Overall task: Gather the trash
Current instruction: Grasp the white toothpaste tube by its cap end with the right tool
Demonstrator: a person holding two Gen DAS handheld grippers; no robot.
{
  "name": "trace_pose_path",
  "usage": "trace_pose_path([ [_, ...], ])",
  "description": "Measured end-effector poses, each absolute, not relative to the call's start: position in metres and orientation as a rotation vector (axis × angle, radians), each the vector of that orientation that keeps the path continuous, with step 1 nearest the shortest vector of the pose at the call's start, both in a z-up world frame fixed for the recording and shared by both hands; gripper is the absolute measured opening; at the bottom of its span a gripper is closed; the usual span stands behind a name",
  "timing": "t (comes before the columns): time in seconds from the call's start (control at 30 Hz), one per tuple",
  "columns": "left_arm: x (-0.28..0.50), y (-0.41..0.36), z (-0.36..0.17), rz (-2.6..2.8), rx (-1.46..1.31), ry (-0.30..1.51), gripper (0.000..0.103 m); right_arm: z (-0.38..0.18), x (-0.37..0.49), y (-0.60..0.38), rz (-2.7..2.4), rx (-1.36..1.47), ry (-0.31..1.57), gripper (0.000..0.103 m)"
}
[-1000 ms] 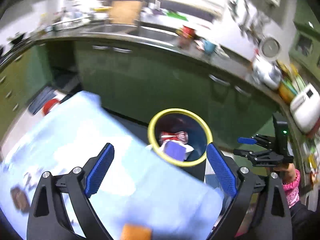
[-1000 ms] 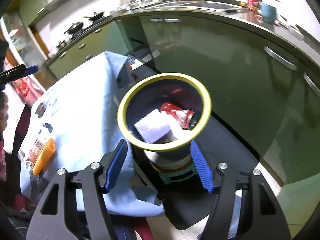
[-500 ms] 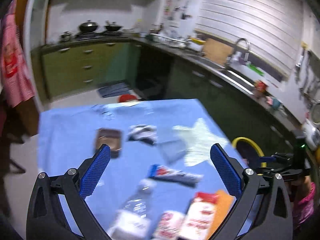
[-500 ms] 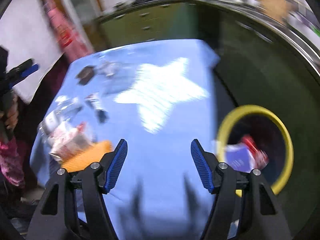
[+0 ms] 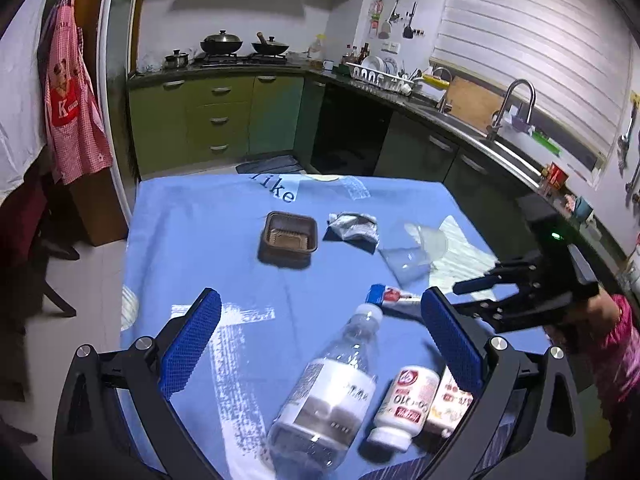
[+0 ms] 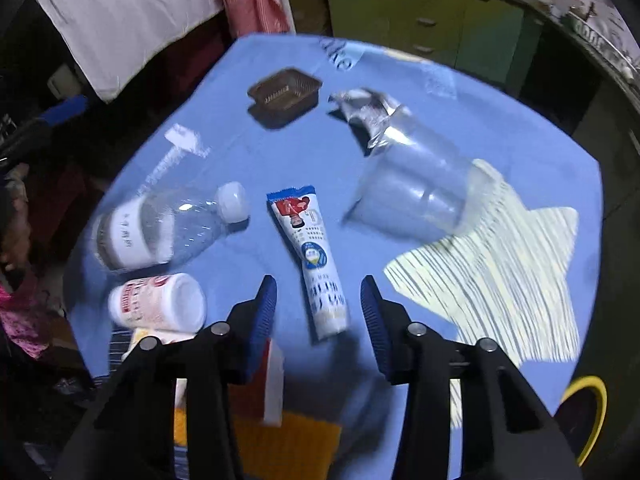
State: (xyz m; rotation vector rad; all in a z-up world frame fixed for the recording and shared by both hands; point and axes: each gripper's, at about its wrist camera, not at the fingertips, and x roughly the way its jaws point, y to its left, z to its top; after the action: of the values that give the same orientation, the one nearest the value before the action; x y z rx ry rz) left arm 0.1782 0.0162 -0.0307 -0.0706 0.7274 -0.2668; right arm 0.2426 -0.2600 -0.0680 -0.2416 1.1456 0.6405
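Trash lies on a blue-clothed table (image 5: 208, 248). A clear plastic bottle (image 5: 326, 392) lies between the fingers of my open, empty left gripper (image 5: 320, 344). Beside it lie a white jar (image 5: 404, 404), a brown tray (image 5: 289, 236), a crumpled foil wrapper (image 5: 352, 226) and a clear cup (image 5: 412, 248). My right gripper (image 6: 316, 312) is open and empty, just above the lower end of a white-blue tube (image 6: 314, 256). The bottle (image 6: 160, 228), jar (image 6: 160, 304), tray (image 6: 286, 94), cup (image 6: 416, 196) and the yellow-rimmed bin (image 6: 588, 412) at the lower right show there too.
A red-white carton (image 6: 256, 384) and an orange pad (image 6: 288, 444) lie at the table's near edge under my right gripper. Green kitchen cabinets (image 5: 216, 120), a stove and a sink counter (image 5: 472, 132) stand behind the table. A chair (image 5: 44, 256) stands at the left.
Both grippers have swung away from the bin to face the table. The left has come close over the bottle. The right has dropped low over the tube.
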Motion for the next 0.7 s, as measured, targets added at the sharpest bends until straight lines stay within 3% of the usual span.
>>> trace_pose_path([
  [0.2,0.172,0.015,-0.031,-0.276,-0.059,0.734,0.098,-0.087,0.254,-0.249,0.632,-0.285,1.184,0.040],
  [0.43,0.170,0.015,-0.031,-0.280,-0.058,0.739,0.098,-0.098,0.258,-0.236,0.623,-0.324,1.207,0.030],
  [0.53,0.170,0.014,-0.031,-0.279,-0.056,0.738,0.098,-0.101,0.258,-0.234,0.608,-0.341,1.211,0.018],
  [0.7,0.169,0.014,-0.031,-0.279,-0.055,0.739,0.098,-0.096,0.255,-0.230,0.597,-0.356,1.191,0.013],
])
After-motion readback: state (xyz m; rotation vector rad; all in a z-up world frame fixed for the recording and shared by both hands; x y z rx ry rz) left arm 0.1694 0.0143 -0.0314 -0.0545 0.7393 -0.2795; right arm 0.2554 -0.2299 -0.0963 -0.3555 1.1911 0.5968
